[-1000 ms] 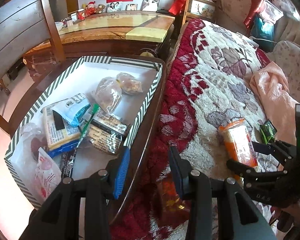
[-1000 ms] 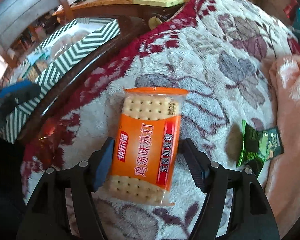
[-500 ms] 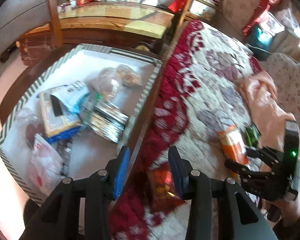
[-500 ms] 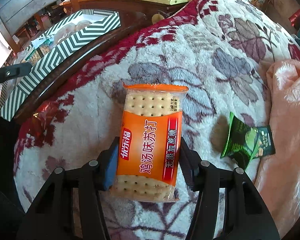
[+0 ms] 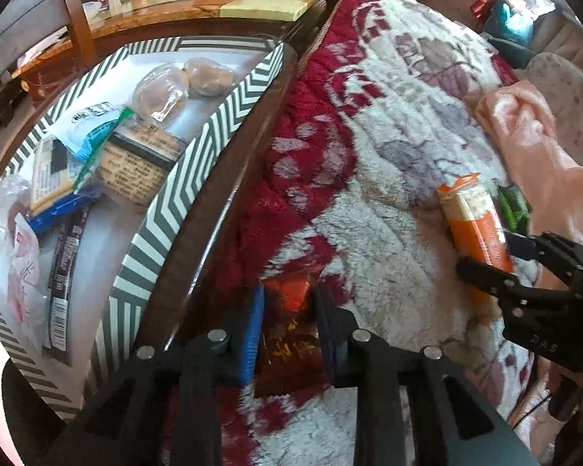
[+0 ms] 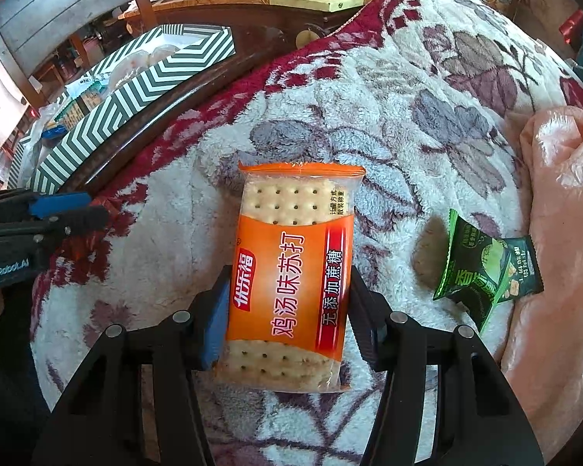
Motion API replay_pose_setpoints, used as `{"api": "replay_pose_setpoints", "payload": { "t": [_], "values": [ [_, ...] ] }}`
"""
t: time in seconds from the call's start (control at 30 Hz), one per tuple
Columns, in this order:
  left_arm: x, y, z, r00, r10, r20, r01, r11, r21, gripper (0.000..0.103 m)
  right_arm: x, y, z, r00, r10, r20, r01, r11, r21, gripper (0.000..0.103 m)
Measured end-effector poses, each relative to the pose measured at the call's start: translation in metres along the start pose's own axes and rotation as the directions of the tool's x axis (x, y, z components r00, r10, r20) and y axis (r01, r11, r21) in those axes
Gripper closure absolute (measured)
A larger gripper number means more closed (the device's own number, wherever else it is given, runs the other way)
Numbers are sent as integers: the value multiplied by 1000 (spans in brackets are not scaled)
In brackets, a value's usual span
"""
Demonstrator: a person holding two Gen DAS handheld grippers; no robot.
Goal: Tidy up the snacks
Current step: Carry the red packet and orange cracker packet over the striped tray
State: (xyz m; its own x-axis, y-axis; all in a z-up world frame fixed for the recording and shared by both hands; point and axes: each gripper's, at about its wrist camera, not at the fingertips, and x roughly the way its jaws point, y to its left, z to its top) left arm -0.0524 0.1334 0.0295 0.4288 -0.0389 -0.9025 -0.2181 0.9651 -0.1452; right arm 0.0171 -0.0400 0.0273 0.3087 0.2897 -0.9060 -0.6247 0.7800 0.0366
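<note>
While the right gripper clamps the cracker pack on the blanket, the left gripper is closing on a red packet. Striped box sits left, green packet right.

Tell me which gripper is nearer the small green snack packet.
Right. The right gripper clamps the orange cracker pack beside the green packet; the left gripper is closing on a red packet by the striped box.

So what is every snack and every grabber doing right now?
Orange cracker pack: flat on the blanket, squeezed between the right gripper fingers.
Red snack packet: on the blanket beside the box, left gripper fingers closing on it.
Green snack packet: loose on the blanket, untouched.
Striped box: open, several snacks inside.
Pink cloth: crumpled at the blanket's edge.
</note>
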Motion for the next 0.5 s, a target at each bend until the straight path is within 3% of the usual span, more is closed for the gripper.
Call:
{"api": "replay_pose_setpoints", "payload": {
  "t": [0.3, 0.5],
  "values": [
    [-23, -6, 2, 997, -52, 53, 49, 998, 49, 77, -18, 6, 2, 999, 29, 32, -30, 1000, 9, 49],
    [-39, 0, 11, 995, -35, 97, 32, 999, 33, 77, -33, 17, 12, 997, 27, 66, -26, 1000, -14, 49]
  ]
}}
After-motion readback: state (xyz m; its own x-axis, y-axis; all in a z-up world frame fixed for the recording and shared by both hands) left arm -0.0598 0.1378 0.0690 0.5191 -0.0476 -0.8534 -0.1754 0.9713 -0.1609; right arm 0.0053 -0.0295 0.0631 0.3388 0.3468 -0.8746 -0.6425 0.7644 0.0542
